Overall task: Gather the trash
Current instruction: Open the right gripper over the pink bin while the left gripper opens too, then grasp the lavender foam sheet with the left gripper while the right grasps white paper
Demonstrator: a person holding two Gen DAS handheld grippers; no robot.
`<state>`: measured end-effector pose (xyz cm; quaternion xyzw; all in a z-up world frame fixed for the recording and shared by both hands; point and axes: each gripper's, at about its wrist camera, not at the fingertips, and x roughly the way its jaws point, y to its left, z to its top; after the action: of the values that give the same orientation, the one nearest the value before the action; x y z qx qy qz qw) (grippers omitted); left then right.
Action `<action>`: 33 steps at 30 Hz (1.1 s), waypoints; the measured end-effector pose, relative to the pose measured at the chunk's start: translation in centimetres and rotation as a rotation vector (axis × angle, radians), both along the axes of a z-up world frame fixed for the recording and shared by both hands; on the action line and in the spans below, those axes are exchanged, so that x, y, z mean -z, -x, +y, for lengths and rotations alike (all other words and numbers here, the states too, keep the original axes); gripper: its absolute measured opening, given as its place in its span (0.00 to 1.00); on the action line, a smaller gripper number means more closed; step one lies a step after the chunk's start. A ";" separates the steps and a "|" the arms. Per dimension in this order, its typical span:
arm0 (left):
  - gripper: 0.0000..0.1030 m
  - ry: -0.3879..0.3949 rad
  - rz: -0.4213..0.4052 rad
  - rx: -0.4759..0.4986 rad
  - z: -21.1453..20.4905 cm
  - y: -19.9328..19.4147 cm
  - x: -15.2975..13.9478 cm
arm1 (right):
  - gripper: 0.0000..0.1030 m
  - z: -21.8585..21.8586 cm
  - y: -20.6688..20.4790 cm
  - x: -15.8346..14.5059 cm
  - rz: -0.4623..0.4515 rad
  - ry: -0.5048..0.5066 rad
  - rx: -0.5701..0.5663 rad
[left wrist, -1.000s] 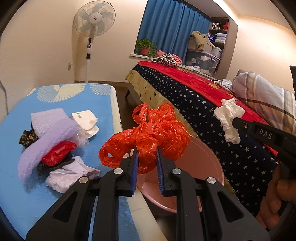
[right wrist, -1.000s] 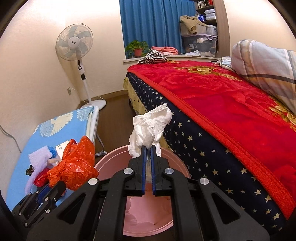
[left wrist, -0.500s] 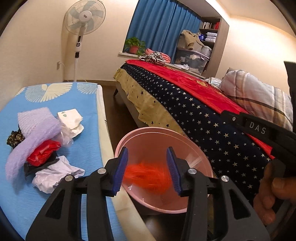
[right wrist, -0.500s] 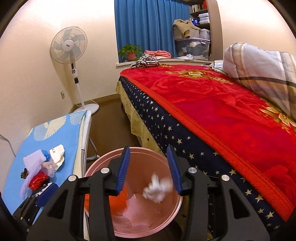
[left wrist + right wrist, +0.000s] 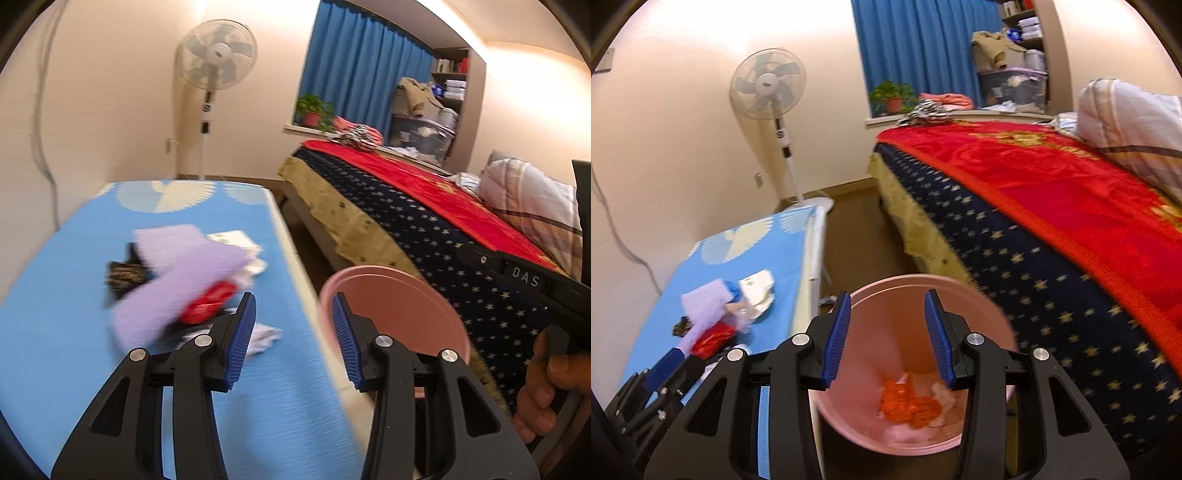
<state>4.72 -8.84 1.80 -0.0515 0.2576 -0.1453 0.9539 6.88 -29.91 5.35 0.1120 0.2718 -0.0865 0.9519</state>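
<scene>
A pink bin (image 5: 879, 295) stands on the floor between the blue table and the bed. An orange plastic bag (image 5: 905, 404) and white tissue (image 5: 942, 393) lie inside it. My right gripper (image 5: 886, 332) is open and empty above the bin. My left gripper (image 5: 291, 332) is open and empty over the table's right edge, beside the bin (image 5: 399, 295). On the table lies a trash pile: a purple cloth (image 5: 184, 273), a red wrapper (image 5: 207, 306), white paper (image 5: 236, 240) and a dark scrap (image 5: 123, 273).
The blue table (image 5: 92, 350) is at the left. The bed with a red and starred blanket (image 5: 1052, 206) is at the right. A standing fan (image 5: 214, 62) stands by the far wall. The right gripper's body (image 5: 517, 277) crosses the left wrist view.
Both grippers opened. The orange bag and the white tissue fell into the pink bin. My left gripper has swung left toward the table's trash pile.
</scene>
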 end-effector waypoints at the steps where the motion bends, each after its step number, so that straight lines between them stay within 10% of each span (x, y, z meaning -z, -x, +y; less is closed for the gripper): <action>1: 0.41 -0.005 -0.002 -0.018 0.8 0.2 0.0 | 0.41 0.6 -0.2 0.2 -0.001 -0.014 -0.021; 33: 0.46 0.002 0.168 -0.204 9.1 -4.0 4.1 | 0.42 12.7 -8.3 10.0 0.318 -0.449 -0.429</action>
<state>8.70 0.26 -2.33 -0.0904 0.3298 -0.0429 0.9387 15.13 -17.19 -4.69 0.2441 0.4462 0.1611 0.8458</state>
